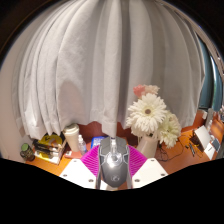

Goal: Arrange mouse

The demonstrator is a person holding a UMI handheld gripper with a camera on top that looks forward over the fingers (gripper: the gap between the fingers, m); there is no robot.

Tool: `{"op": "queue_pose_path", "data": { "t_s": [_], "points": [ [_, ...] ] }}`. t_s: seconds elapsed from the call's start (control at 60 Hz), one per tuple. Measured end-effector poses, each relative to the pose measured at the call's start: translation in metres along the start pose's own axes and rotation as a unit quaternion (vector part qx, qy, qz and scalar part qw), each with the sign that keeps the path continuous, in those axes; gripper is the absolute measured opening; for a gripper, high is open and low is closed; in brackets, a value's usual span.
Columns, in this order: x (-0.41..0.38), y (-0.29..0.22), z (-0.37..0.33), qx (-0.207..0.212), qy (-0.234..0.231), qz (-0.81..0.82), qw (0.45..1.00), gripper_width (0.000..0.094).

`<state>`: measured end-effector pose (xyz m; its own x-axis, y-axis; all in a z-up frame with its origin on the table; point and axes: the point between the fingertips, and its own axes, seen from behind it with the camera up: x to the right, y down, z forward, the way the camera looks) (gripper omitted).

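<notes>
A grey and silver computer mouse [113,162] sits between my gripper's [113,165] two fingers, its nose pointing away from me. The magenta pads [93,160] press on both of its sides, so the gripper is shut on the mouse. The mouse looks lifted above the wooden desk [185,155], which lies beyond and below it. The mouse's underside is hidden.
A vase of white and pink flowers [150,115] stands just beyond the fingers, to the right. A white jar [72,139] and small items [45,151] sit to the left. White curtains [100,70] hang behind the desk. Papers or a box [205,138] lie at the far right.
</notes>
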<state>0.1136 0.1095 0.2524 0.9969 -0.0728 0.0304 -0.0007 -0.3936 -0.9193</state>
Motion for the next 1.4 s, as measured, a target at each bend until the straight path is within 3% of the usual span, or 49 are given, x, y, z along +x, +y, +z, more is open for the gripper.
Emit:
{"op": "queue_pose_path", "data": {
  "t_s": [0.283, 0.45, 0.517, 0.683, 0.75, 0.767, 0.8, 1.133, 1.4],
  "points": [
    [-0.093, 0.185, 0.082, -0.15, -0.048, -0.006, 0.988, 0.0356],
    [-0.098, 0.24, 0.093, -0.188, -0.048, -0.004, 0.981, 0.0356],
    [-0.099, 0.24, 0.093, -0.176, -0.047, -0.005, 0.983, 0.0369],
    [-0.099, 0.242, 0.093, -0.172, -0.046, -0.006, 0.984, 0.0521],
    [-0.096, 0.244, 0.088, -0.189, -0.044, -0.002, 0.981, 0.0673],
    [-0.096, 0.243, 0.086, -0.189, -0.044, -0.001, 0.981, 0.0757],
    [-0.096, 0.236, 0.081, -0.185, -0.045, 0.0, 0.982, 0.0801],
    [-0.073, 0.131, -0.049, -0.11, -0.068, -0.006, 0.992, 0.0817],
    [-0.05, 0.115, -0.165, -0.09, -0.097, 0.011, 0.991, 0.0801]
  ]
}}
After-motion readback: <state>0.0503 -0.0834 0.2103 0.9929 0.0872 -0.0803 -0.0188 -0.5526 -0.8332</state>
